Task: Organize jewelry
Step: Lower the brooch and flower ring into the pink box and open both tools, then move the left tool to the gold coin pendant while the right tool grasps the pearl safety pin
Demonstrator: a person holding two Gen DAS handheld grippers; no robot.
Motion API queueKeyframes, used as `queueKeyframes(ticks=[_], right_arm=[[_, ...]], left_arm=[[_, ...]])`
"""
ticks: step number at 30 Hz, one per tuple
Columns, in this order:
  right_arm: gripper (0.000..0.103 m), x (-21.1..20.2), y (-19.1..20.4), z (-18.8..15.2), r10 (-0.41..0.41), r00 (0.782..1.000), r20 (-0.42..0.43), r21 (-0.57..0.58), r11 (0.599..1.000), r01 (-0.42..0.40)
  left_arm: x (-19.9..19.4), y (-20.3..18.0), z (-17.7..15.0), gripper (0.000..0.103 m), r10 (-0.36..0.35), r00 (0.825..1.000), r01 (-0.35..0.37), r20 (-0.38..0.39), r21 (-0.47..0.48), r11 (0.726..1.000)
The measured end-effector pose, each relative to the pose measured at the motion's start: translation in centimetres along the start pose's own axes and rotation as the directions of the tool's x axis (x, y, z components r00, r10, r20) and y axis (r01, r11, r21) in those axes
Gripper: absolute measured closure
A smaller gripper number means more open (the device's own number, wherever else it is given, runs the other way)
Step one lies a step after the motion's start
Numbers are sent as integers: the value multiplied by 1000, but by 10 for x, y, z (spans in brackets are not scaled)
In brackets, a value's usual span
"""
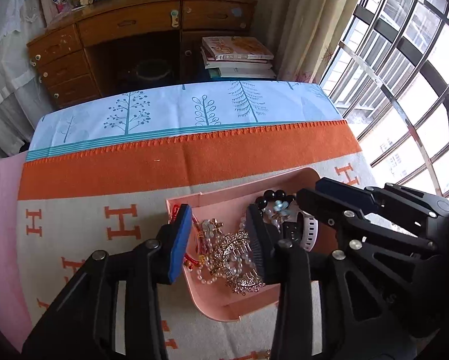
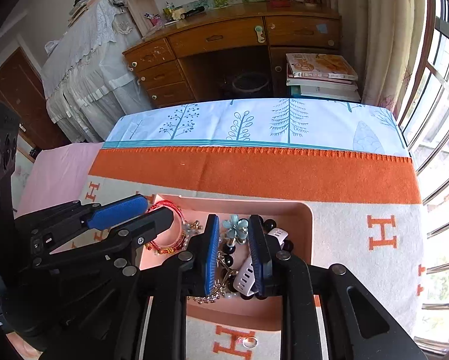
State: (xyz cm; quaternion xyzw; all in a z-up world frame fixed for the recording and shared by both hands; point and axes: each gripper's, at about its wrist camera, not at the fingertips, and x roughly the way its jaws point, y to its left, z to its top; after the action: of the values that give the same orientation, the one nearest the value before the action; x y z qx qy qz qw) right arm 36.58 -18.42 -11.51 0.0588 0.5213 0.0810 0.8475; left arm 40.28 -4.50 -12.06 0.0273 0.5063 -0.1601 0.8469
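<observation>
A pink tray (image 1: 224, 201) (image 2: 308, 219) lies on the blanket, filled with tangled jewelry. My left gripper (image 1: 220, 246) hangs open over the tray's left half, its fingers straddling a gold hair comb (image 1: 239, 252), pearls (image 1: 206, 276) and a red cord bracelet (image 2: 164, 240) without pressing on them. My right gripper (image 2: 234, 255) hovers over the right half with its jaws narrowly apart. Below its gap lie a pale blue flower pin (image 2: 236, 225), black beads (image 1: 273, 195) and a white watch strap (image 2: 245, 273). Neither gripper grips anything.
The blanket (image 2: 359, 240) has orange H letters and an orange band, with tree-print cloth (image 1: 179, 111) beyond. A small shiny piece (image 2: 249, 342) lies on the blanket in front of the tray. A wooden desk (image 1: 128, 24), stacked books (image 1: 239, 57) and a barred window (image 1: 404, 60) stand behind.
</observation>
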Motion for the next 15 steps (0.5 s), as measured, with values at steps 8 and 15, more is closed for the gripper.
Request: queueKeyframes(ticks=[8, 15], right_arm=[[80, -21, -14, -11, -22, 999, 42, -1, 1000, 22], [80, -64, -21, -33, -28, 997, 70, -6, 1000, 29]], left_arm=[[-22, 6, -5, 59, -26, 1000, 27, 12, -31, 999], [-60, -1, -17, 59, -37, 998, 38, 46, -21, 999]])
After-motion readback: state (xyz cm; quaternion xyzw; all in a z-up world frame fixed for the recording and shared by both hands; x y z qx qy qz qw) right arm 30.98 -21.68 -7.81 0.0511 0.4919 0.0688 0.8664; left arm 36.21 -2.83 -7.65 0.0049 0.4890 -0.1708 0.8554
